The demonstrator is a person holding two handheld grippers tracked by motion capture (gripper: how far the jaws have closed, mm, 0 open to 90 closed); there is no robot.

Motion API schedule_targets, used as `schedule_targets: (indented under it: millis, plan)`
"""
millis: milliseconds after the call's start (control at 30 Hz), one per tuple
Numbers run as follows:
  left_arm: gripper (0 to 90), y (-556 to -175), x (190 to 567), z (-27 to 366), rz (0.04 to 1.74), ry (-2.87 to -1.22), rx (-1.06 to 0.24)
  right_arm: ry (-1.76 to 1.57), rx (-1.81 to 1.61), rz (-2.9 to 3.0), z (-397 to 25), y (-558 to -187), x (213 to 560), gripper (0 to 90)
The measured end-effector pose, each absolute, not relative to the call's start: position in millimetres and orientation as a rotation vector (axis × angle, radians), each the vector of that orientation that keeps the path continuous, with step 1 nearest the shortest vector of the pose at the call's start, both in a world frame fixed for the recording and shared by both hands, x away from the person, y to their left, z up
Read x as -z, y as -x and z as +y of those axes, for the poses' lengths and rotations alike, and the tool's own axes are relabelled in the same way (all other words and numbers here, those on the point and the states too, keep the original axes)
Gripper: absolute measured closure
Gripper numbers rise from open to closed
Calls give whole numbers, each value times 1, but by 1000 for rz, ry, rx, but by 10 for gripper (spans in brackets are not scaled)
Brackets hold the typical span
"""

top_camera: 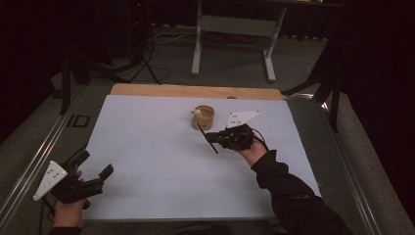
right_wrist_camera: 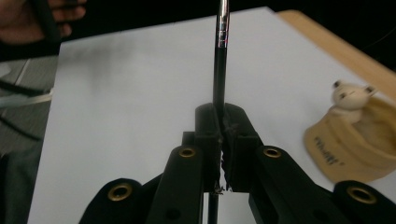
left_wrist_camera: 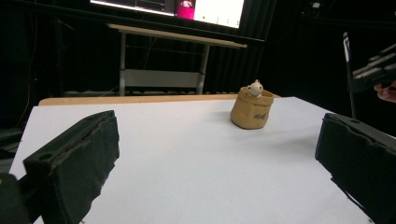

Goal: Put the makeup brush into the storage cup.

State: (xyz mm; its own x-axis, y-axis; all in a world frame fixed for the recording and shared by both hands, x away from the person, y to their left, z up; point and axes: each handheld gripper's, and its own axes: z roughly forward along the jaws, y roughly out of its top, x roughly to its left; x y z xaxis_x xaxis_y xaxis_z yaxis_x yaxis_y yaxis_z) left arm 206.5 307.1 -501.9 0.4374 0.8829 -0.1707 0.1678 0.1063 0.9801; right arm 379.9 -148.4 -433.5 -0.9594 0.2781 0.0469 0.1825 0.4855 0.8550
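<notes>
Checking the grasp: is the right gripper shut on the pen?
Shut: the right gripper has its jaws pressed together around the pen.

Pen (right_wrist_camera: 220,56): top end cut off by the upper frame edge, middle hidden between the clamped jaws. Tan pot (right_wrist_camera: 355,149): right side cut off at the right edge; lettering too small to read.

Dim room; only the white worktop (top_camera: 161,161) is catching light from above — soft shadows are falling, and near gripper parts are blurring.

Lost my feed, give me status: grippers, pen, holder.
Right gripper shut on pen, beside tan holder. Left gripper open, idle at near-left. Nothing between pen and holder.
</notes>
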Motion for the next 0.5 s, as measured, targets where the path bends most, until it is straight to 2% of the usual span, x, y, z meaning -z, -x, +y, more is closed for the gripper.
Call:
schedule_targets:
  millis: [500]
  plan:
    - [4,-207,503,307,1017,-1393,-687,-594,-1681,2368,-166,-396,410,856]
